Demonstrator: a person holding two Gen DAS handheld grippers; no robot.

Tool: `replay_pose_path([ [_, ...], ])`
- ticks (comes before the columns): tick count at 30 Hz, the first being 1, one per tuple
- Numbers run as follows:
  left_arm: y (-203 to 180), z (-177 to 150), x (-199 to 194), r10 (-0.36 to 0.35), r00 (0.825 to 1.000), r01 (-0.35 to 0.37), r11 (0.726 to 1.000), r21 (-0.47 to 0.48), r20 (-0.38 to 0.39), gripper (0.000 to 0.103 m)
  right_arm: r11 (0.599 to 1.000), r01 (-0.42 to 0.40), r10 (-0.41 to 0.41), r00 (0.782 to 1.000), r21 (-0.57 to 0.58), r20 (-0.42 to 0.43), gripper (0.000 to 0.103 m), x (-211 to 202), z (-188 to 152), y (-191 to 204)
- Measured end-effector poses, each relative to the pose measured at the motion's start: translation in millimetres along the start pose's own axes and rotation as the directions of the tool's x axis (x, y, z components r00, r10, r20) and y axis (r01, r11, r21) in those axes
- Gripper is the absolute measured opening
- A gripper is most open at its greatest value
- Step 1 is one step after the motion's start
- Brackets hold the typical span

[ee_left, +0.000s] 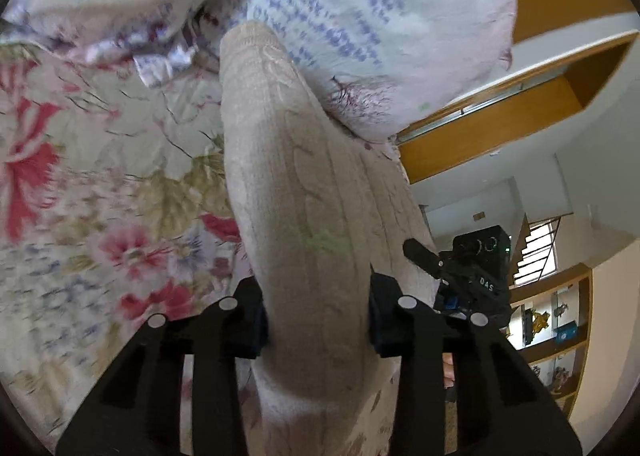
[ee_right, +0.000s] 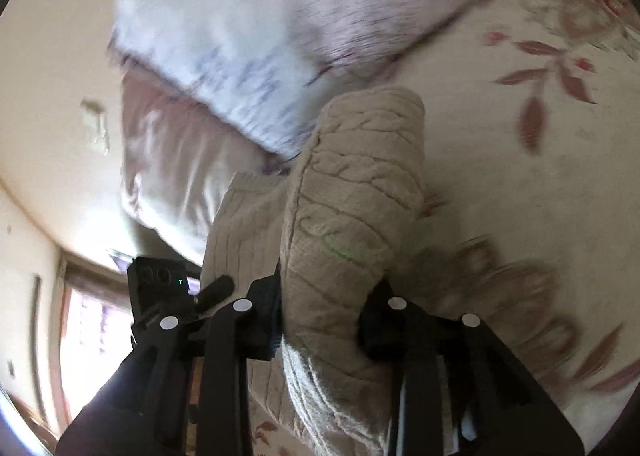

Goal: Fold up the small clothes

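Note:
A beige cable-knit garment runs lengthwise between the fingers of my left gripper, which is shut on it and holds it above a floral bedspread. In the right wrist view the same knit garment is bunched between the fingers of my right gripper, also shut on it. The other gripper shows in each view: the right one at the lower right of the left wrist view, the left one at the lower left of the right wrist view. The views are motion-blurred.
Patterned pillows lie at the head of the bed, also in the right wrist view. A wooden wardrobe and shelves with ornaments stand to the right. A window shows at the lower left.

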State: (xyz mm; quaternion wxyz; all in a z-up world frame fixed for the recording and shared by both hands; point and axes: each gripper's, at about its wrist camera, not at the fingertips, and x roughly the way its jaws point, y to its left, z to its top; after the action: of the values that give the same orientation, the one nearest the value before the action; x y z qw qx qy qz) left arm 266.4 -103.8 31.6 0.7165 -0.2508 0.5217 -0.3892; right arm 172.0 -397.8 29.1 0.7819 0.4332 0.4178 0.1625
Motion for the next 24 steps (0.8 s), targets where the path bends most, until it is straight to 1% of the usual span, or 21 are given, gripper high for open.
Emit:
replay_pose_path([
  [3, 7, -4, -31, 0.014, 1.000, -0.014, 1.000, 0.006, 0.024, 0.037, 0.999, -0.019, 0.018, 1.000, -0.040, -0.019, 0.030, 16, -12, 25],
  [7, 28, -8, -81, 0.043, 0.997, -0.043, 0.999, -0.007, 0.067, 0.037, 0.993, -0.055, 0.051, 0.998, -0.104, -0.042, 0.029, 46, -26, 57],
  [10, 46, -9, -112, 0.086, 0.990, -0.084, 0.996, -0.021, 0.110, 0.038, 0.982, -0.039, 0.031, 0.999, -0.187, -0.043, 0.029, 74, -38, 83],
  [11, 54, -8, -120, 0.102, 0.987, -0.100, 0.995, -0.027, 0.123, 0.039, 0.977, -0.023, 0.017, 0.999, -0.212, -0.035, 0.029, 84, -42, 89],
  [12, 67, -7, -125, 0.136, 0.980, -0.130, 0.990, -0.047, 0.144, 0.041, 0.972, 0.008, -0.014, 1.000, -0.233, -0.026, 0.029, 95, -45, 91],
  [14, 92, -8, -129, 0.196, 0.970, -0.182, 0.977, -0.107, 0.142, 0.043, 0.960, 0.108, -0.126, 0.991, -0.259, -0.053, 0.029, 124, -49, 88],
  [15, 102, -9, -127, 0.219, 0.967, -0.201, 0.970, -0.139, 0.131, 0.045, 0.952, 0.166, -0.189, 0.980, -0.257, -0.067, 0.033, 136, -50, 83],
  [16, 119, -12, -123, 0.217, 0.968, -0.191, 0.963, -0.192, 0.128, 0.047, 0.953, 0.178, -0.203, 0.976, -0.247, -0.080, 0.039, 142, -50, 78],
  [18, 130, -17, -122, 0.169, 0.975, -0.135, 0.967, -0.214, 0.146, 0.049, 0.969, 0.146, -0.168, 0.981, -0.201, -0.096, 0.039, 139, -46, 73],
  [19, 130, -20, -124, 0.160, 0.975, -0.126, 0.970, -0.208, 0.156, 0.050, 0.977, 0.126, -0.144, 0.985, -0.171, -0.100, 0.039, 132, -41, 71],
  [22, 128, -26, -127, 0.174, 0.970, -0.143, 0.972, -0.184, 0.167, 0.051, 0.984, 0.113, -0.120, 0.992, -0.135, -0.043, 0.039, 114, -29, 65],
  [24, 129, -29, -132, 0.176, 0.970, -0.144, 0.972, -0.186, 0.167, 0.053, 0.986, 0.111, -0.117, 0.993, -0.122, -0.036, 0.039, 113, -25, 65],
])
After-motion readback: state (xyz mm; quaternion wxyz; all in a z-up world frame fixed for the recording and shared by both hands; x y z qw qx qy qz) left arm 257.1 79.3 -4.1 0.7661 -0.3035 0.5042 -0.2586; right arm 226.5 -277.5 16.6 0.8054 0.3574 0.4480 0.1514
